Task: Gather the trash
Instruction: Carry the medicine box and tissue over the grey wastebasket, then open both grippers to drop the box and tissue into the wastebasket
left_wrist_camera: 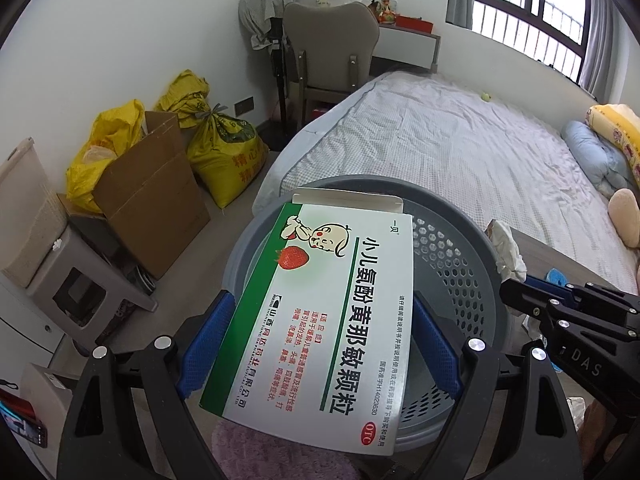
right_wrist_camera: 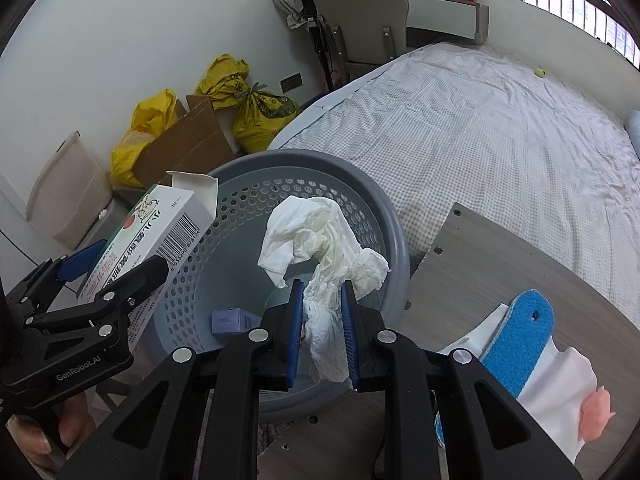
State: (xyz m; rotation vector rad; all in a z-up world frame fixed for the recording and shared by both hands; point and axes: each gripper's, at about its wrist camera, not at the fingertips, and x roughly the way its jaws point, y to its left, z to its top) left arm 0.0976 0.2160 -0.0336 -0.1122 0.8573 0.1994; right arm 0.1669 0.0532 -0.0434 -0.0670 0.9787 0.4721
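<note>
Trash is in both our claws, and both hang over the grey perforated basket (right_wrist_camera: 372, 208) that stands on the floor between the bed (right_wrist_camera: 500, 128) and the wooden counter (right_wrist_camera: 500, 264). Our right claw (right_wrist_camera: 321, 336) has its blue pads drawn in narrow and pinched on a crumpled white tissue (right_wrist_camera: 320, 240), which bulges up and out toward 12 o'clock above the basket's opening. Our left claw (left_wrist_camera: 316, 344) stands spread wide, its pads pressed on the two long sides of a white and green medicine box (left_wrist_camera: 332, 312) with a strawberry printed on it; the box's end flap is open at 12 o'clock and the box sits tilted over the basket's rim. In the right wrist view that box lies at 9 o'clock of the tissue, apart from it. At the bottom of the basket we see a small pale purple box (right_wrist_camera: 230, 320). On the counter, at 4 o'clock of the right claw, a blue sponge (right_wrist_camera: 520, 336) rests on a white wrapper (right_wrist_camera: 560, 392).
</note>
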